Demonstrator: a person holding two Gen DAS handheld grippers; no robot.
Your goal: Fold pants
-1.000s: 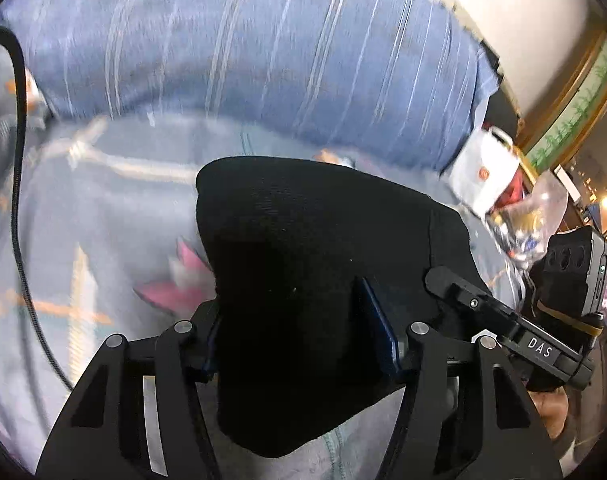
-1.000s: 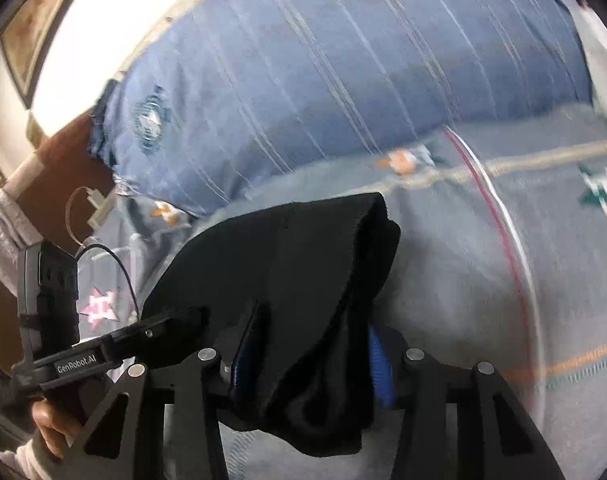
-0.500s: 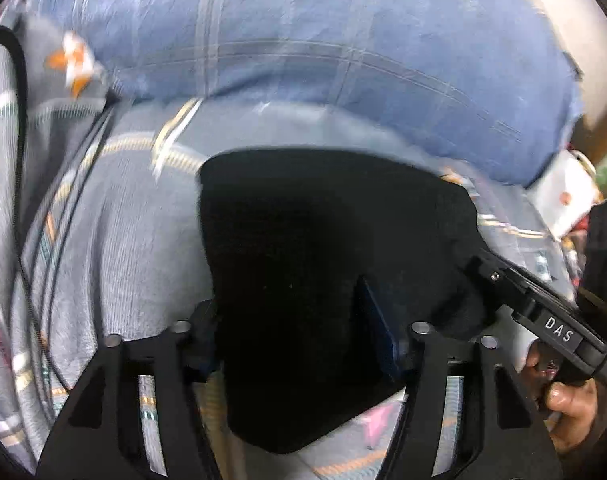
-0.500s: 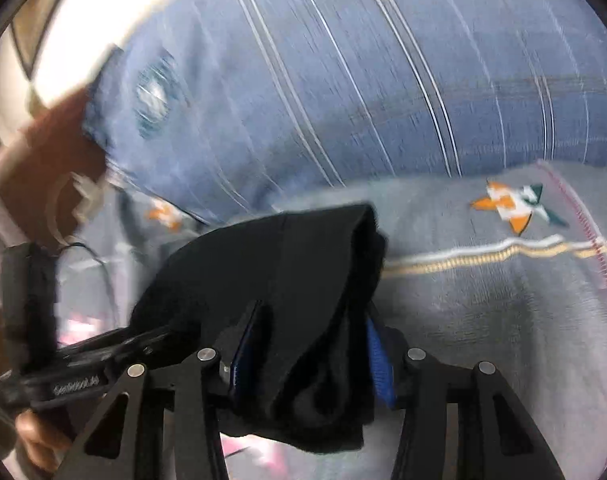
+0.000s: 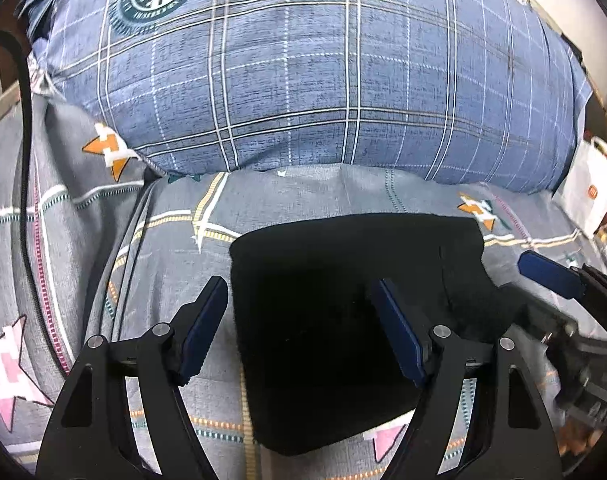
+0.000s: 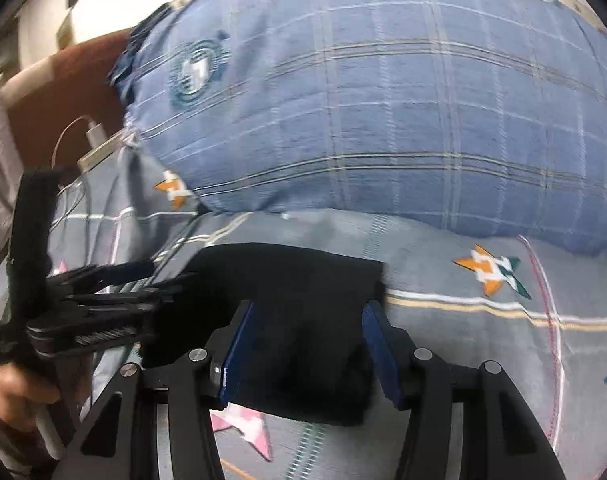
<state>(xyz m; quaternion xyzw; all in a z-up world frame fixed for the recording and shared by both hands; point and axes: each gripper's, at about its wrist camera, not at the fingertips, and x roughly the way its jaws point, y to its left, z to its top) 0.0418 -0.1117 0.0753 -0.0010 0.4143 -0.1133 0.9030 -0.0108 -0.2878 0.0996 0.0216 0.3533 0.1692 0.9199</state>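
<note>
Bed cover: I see grey fabric with pale lines and orange, green and pink star shapes; it fills the lower half of both views.
Pillow: blue plaid with a round crest near its upper left corner, lying across the head of the bed, its lower edge resting on the cover just beyond the pants.
Pants: black, folded into a compact, roughly rectangular bundle lying flat on the cover just below the pillow. In my right wrist view the same bundle runs from between the fingers up toward the pillow.
Left gripper: I have its jaws wide, and they have just been opening. The left blue pad stands clear of the bundle's left edge over bare cover; the right pad is over the black cloth. Nothing is pinched between them.
Right gripper: its two blue pads sit at a middling gap with the right end of the bundle filling the space between them, cloth against both pads, so I read it as holding the pants.
Paper bag: white, at the right edge beside the bed.
Charger and cable: white, by the pillow's left corner.
Black cord: runs down the left edge across the cover.
</note>
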